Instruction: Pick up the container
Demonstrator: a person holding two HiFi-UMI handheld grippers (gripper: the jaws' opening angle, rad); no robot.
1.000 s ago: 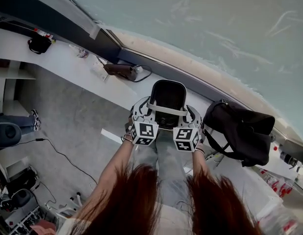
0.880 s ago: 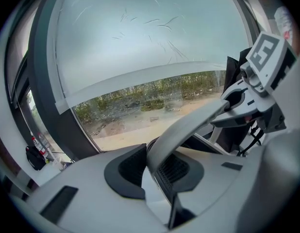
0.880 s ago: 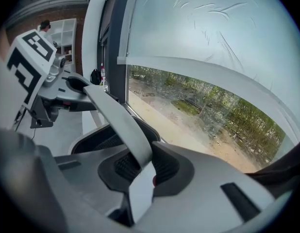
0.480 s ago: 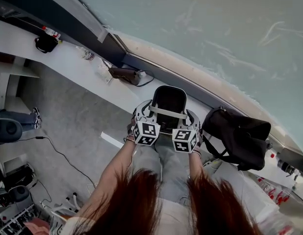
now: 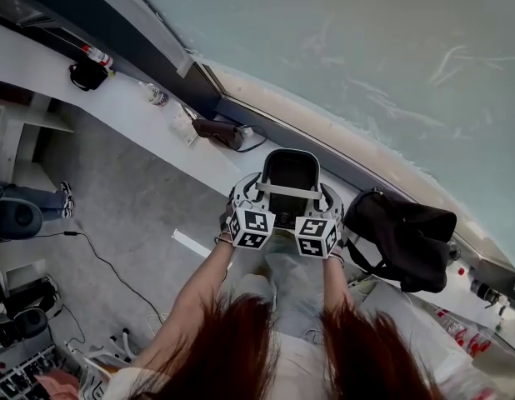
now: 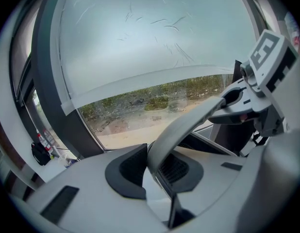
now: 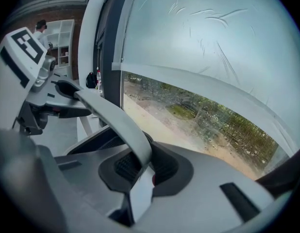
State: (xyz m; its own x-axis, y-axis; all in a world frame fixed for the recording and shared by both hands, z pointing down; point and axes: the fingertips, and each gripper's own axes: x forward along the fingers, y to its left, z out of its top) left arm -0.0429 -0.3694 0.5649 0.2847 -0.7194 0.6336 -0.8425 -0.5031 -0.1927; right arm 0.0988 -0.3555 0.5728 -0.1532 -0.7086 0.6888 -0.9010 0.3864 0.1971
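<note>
Head view: left gripper and right gripper clamp the handle of the container at its 2 ends; it looks light, rigid.

Daylight floods in through the large pale frosted window pane, which glares almost white. Away from it the head view is dim and flat, and the grey floor is murky. Below the window, the person's reddish hair smears out of focus. Both gripper views bulge fisheye, with black corners. The curved pale grey container handle nearest each lens is soft and shadowed underneath.
</note>
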